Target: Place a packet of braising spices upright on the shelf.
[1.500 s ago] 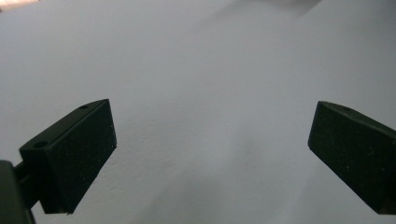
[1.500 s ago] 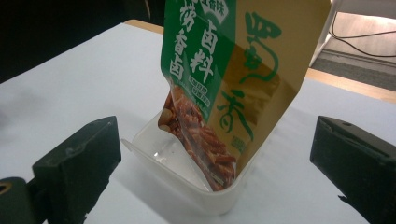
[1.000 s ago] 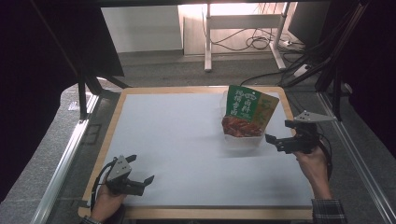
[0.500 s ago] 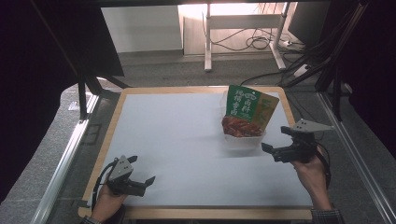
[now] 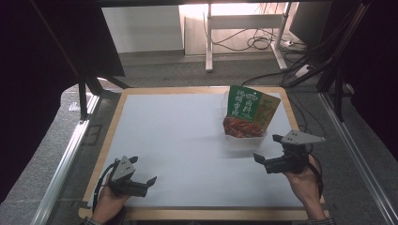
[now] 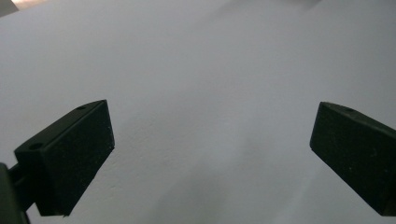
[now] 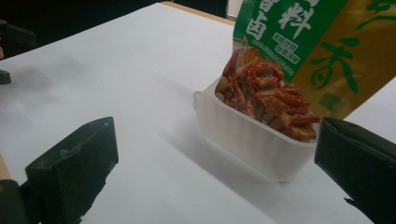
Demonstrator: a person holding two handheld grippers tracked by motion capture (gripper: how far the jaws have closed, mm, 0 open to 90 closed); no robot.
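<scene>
White table (image 5: 178, 140) bare; both grippers, left (image 5: 141, 185) and right (image 5: 265, 161), gape wide and empty; right should square up to the clear box (image 7: 252, 135) holding the snack packet (image 5: 248, 110) before closing, probably

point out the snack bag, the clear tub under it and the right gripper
snack bag (image 5: 245, 104), high view, on its green front panel
clear tub (image 7: 252, 140), right gripper view, on its near wall
right gripper (image 5: 258, 159), high view, between its fingertips

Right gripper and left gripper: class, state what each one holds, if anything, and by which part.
Nothing is held. The right gripper is open, short of the clear tub with the snack packet; the left gripper is open over bare table.
</scene>
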